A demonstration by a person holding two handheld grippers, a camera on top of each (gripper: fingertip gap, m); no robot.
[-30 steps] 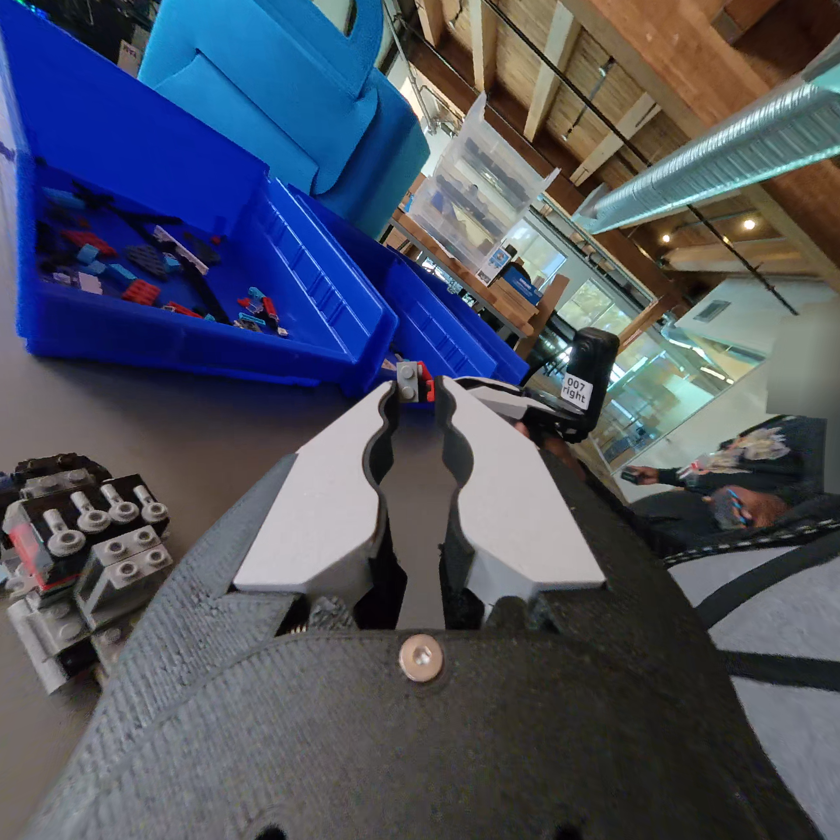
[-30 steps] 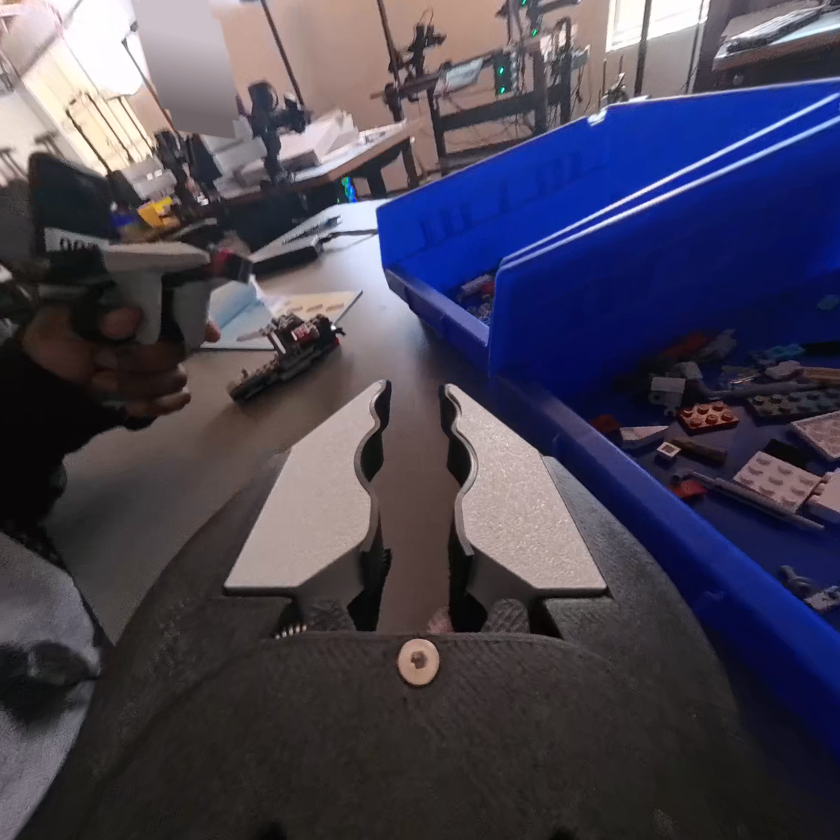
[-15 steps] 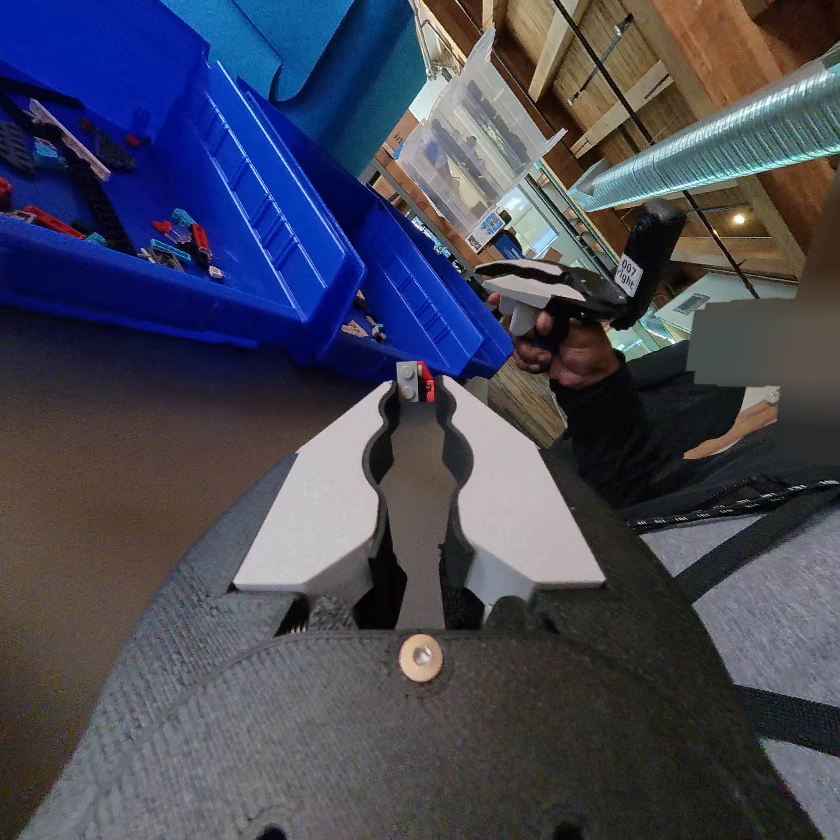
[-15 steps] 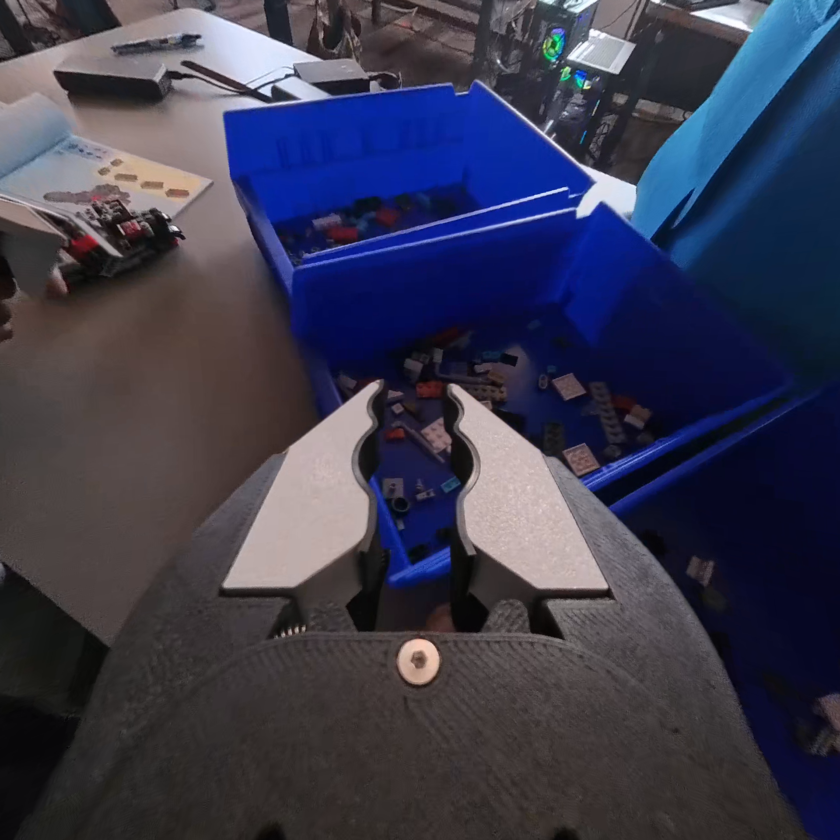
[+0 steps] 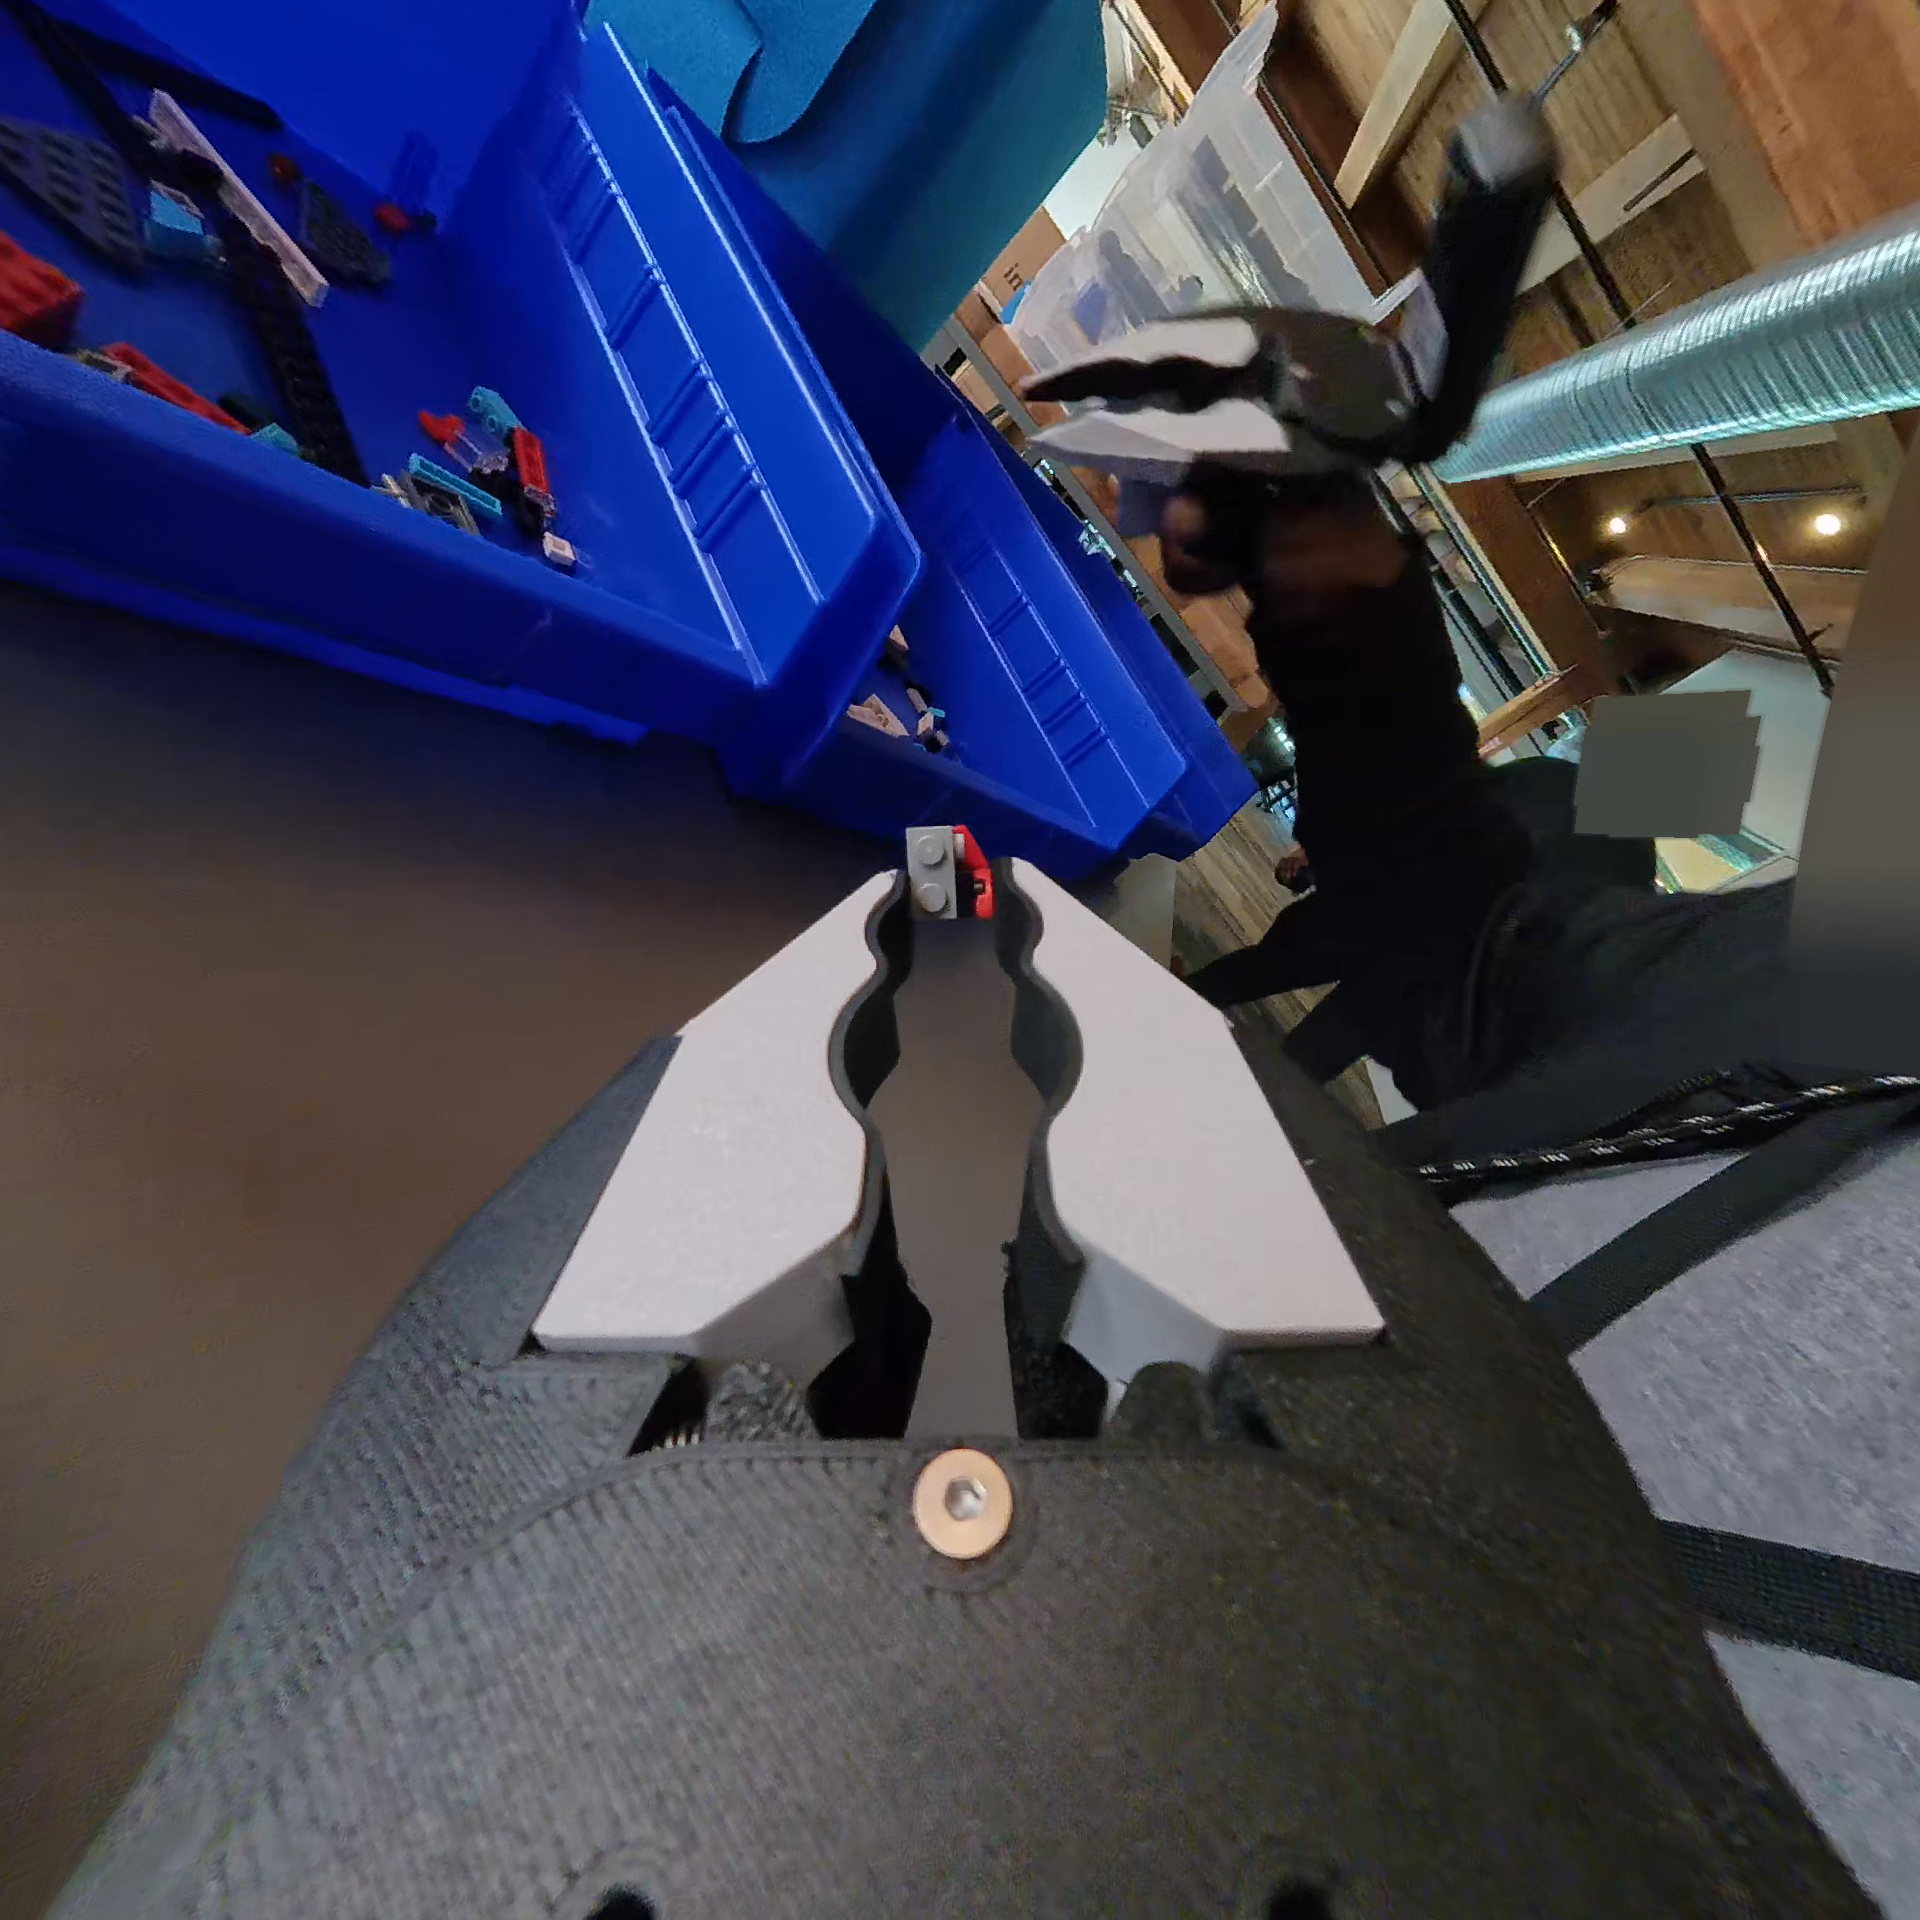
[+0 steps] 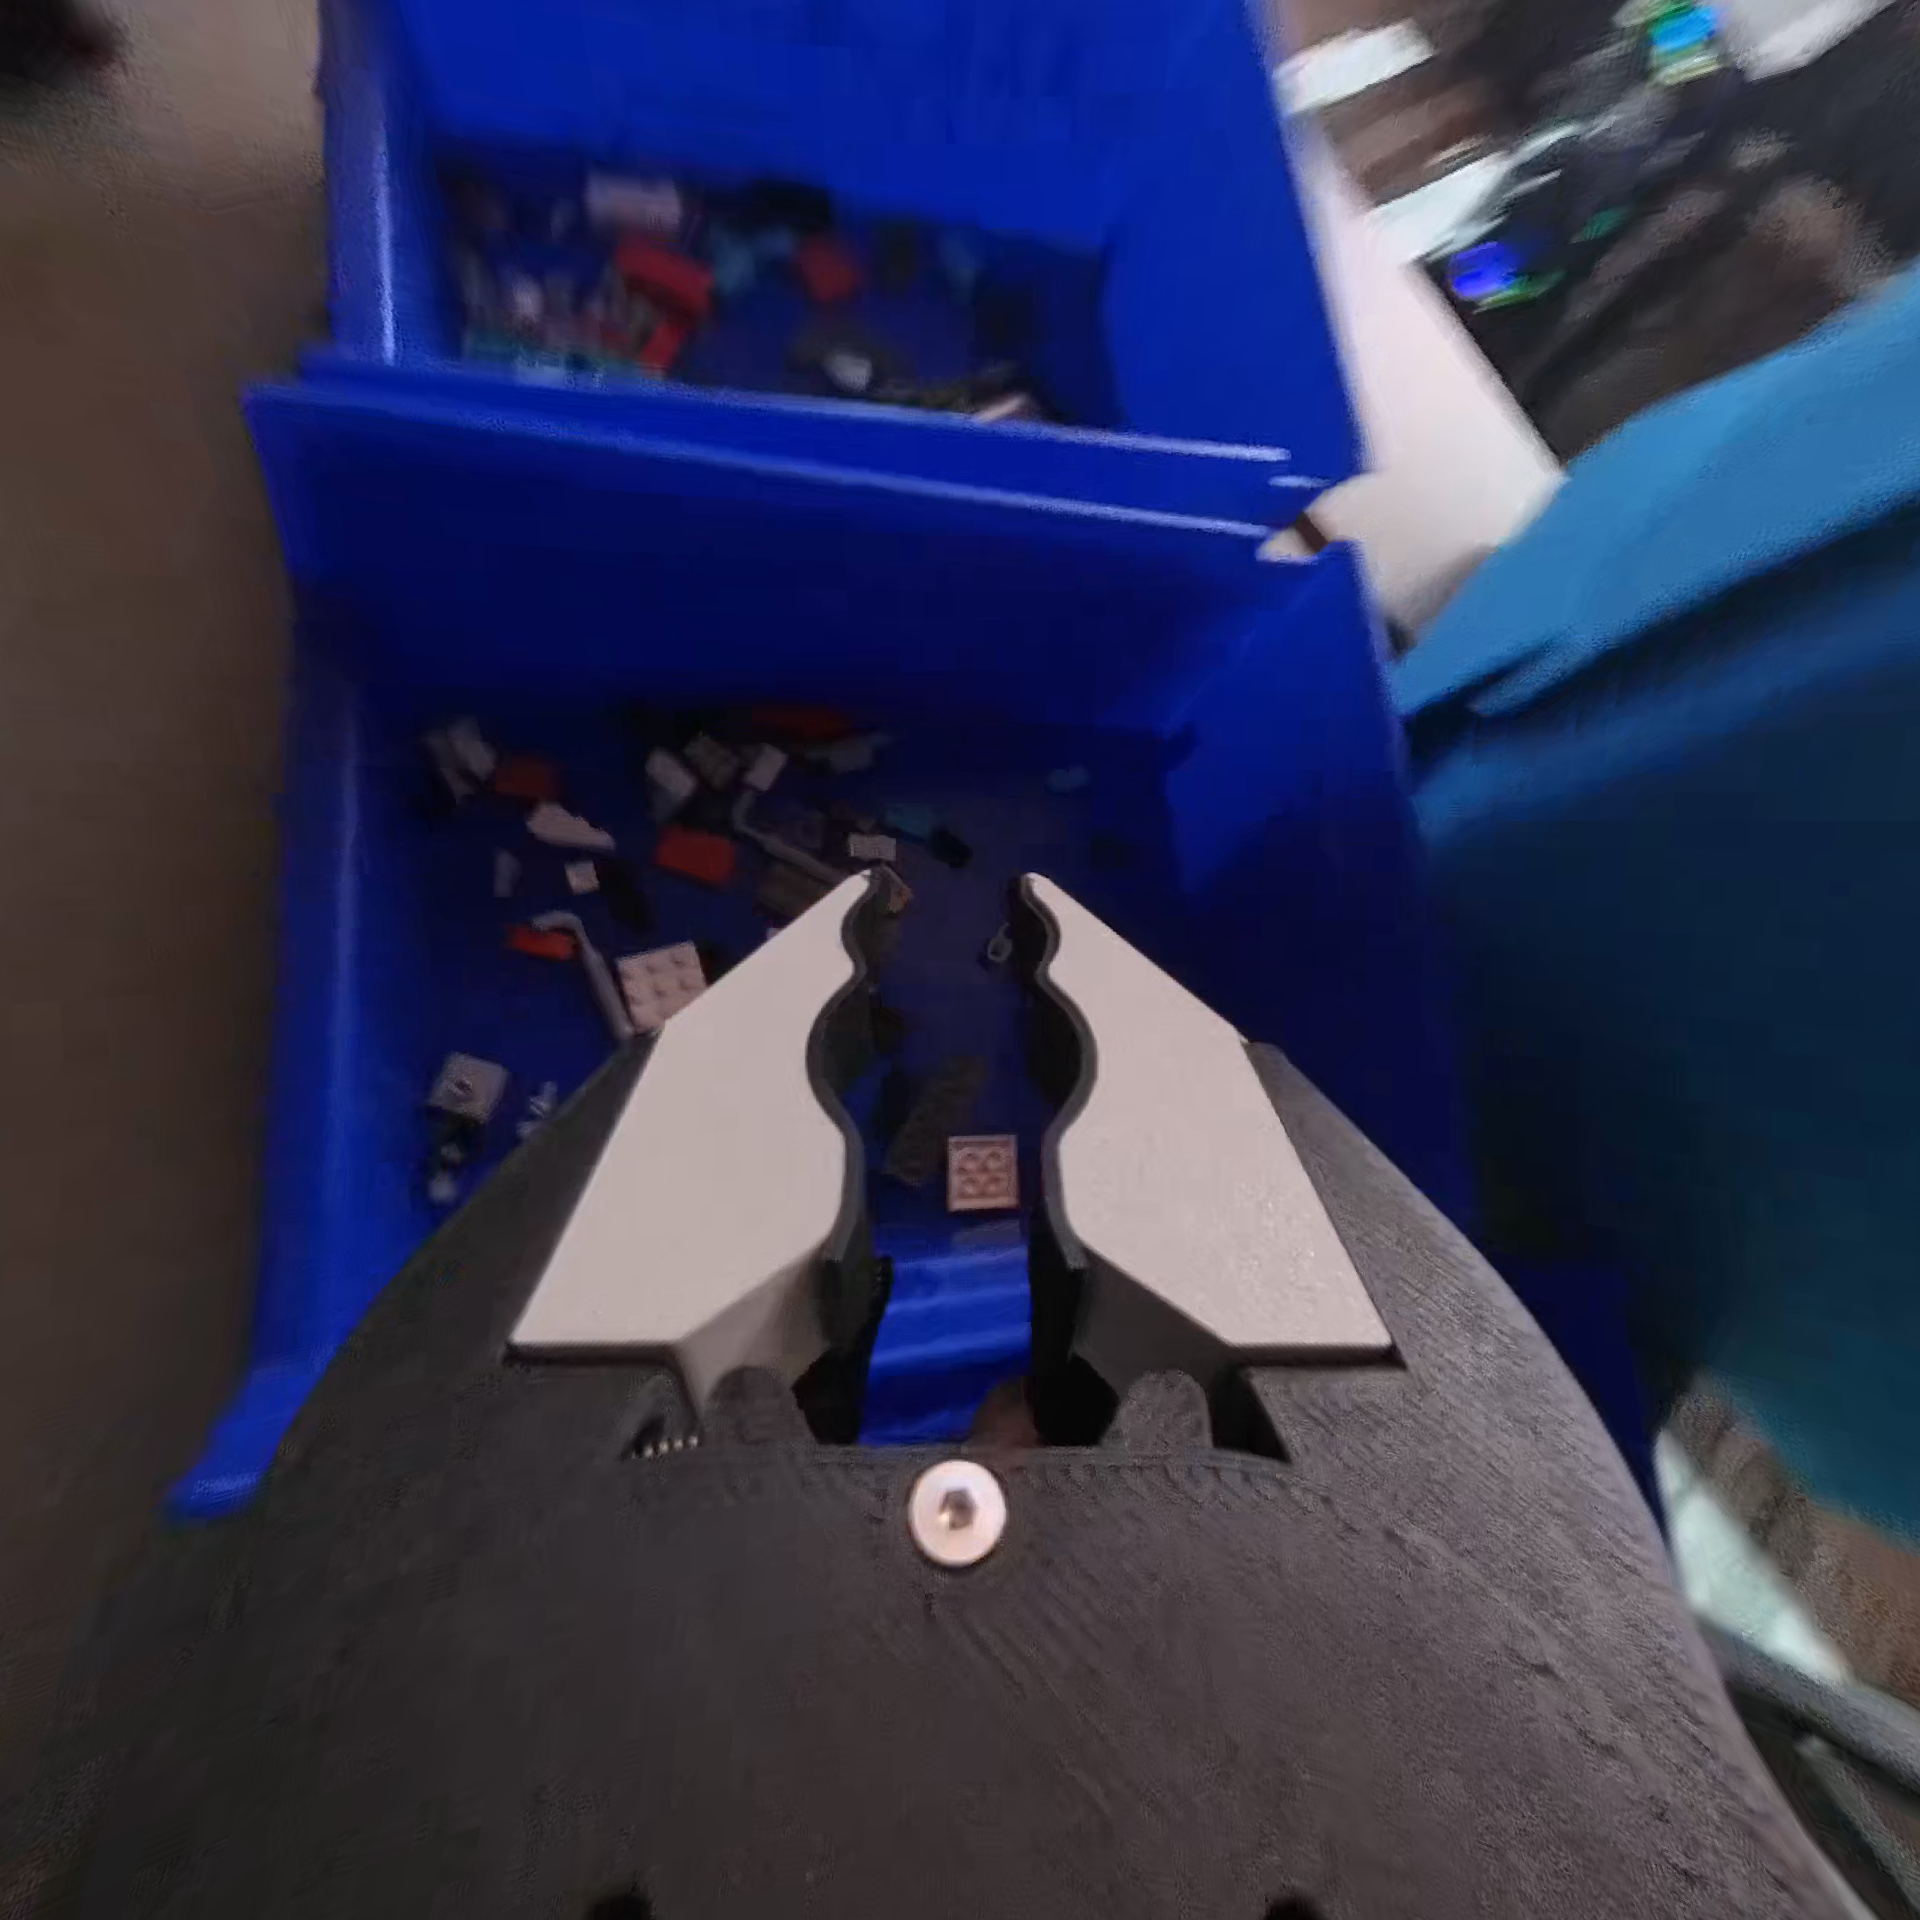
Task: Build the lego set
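Observation:
My left gripper (image 5: 951,883) is shut on a small grey-and-red lego piece (image 5: 948,875), held above the dark table (image 5: 312,987) near the corner of the blue bins. My right gripper (image 6: 943,894) is open and empty. It hangs over the near blue bin (image 6: 312,935), which holds several loose grey, black and red lego pieces, among them a tan square plate (image 6: 981,1172). In the left wrist view the right gripper (image 5: 1049,410) shows blurred, raised above the right-hand blue bin (image 5: 1039,675). The built model is out of view.
A second blue bin (image 6: 374,208) with more loose pieces stands behind the near one. In the left wrist view the left-hand blue bin (image 5: 727,468) holds loose pieces. A teal cloth (image 6: 1714,831) lies to the right. A person's dark sleeve (image 5: 1351,727) holds the right gripper. Across from one pair of fingers to the other is roughly 30 cm.
My right gripper has swung from the table side to over the near bin and tilted down; its jaws have opened wider. My left gripper turned right, still holding its piece; the model left its view.

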